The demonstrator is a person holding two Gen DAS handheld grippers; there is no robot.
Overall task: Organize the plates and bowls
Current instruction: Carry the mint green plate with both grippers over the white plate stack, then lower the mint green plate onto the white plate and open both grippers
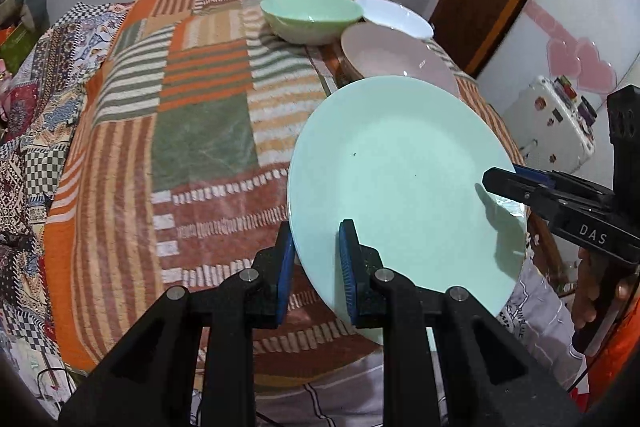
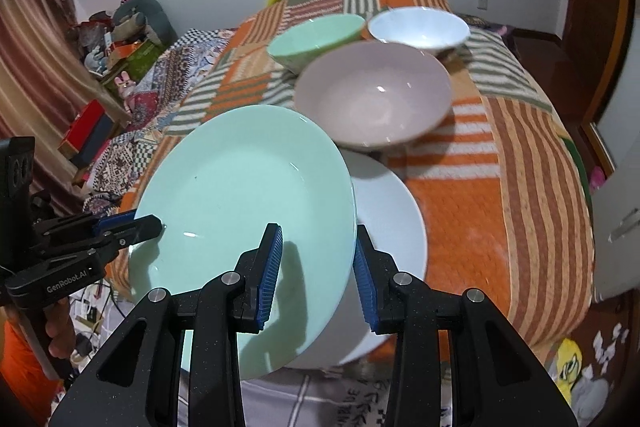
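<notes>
Mint-green plate [image 1: 404, 183] my landmark. Left view: my left gripper [image 1: 318, 269] pinches plate's near-left rim, jaws nearly closed. My right gripper [image 1: 504, 185] bites plate's right rim. Pink bowl [image 1: 400, 57] just behind plate, green bowl [image 1: 312, 15] and white bowl [image 1: 394, 15] farther back, on striped blanket [image 1: 180, 107].

Right view: right gripper [image 2: 318, 275] grips plate [image 2: 244, 195] edge, narrow gap. White plate [image 2: 390, 227] under it.

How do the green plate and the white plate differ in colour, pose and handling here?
The green plate is mint; the white plate is pale white. The green plate is lifted and tilted, gripped at opposite rims by the left gripper and right gripper; the white plate lies on the bedspread, ungripped and partly hidden beneath. Both are round, plain and glossy.
</notes>
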